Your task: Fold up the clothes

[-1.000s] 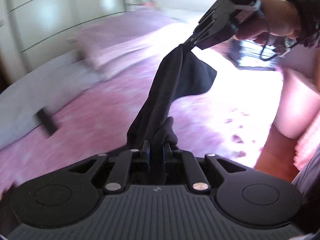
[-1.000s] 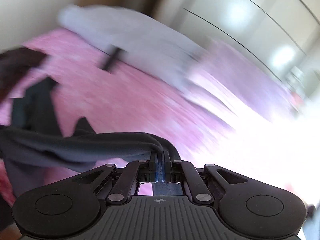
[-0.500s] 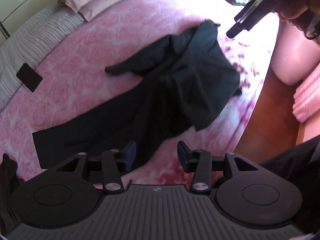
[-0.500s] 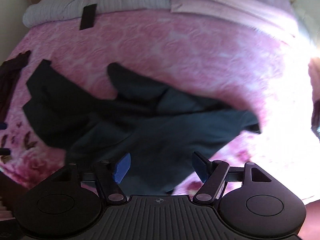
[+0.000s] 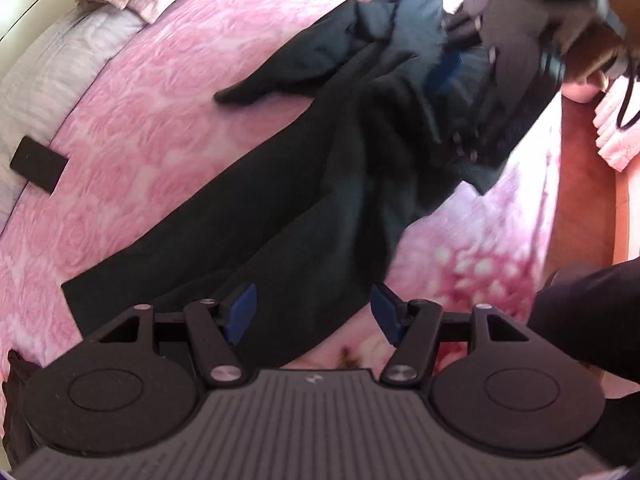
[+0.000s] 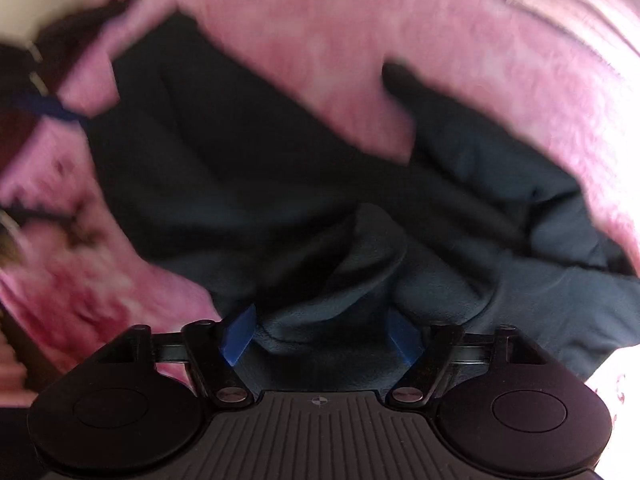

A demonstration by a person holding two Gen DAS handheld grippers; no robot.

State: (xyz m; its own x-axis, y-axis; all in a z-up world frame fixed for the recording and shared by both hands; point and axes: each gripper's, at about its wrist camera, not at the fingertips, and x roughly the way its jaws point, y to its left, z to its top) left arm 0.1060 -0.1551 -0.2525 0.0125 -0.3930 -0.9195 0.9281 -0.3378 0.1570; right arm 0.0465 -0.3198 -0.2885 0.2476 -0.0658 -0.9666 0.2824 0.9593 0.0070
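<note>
A: Where is the dark garment [image 5: 320, 184]?

B: Spread loose and rumpled on the pink bedspread [image 5: 152, 128], 1 long part stretched toward the left gripper [image 5: 314, 312].

A: And its fingers [image 5: 240, 312]?

B: Spread wide, grasping nothing, with the cloth's near edge lying between them.

A: The right gripper [image 6: 322, 334]?

B: Also released, its 2 blue pads apart, with a raised fold of the garment between them. The view is blurred.

A: Anything else?

B: A flat black object [image 5: 38, 165] on the grey cover [image 5: 44, 76].
</note>
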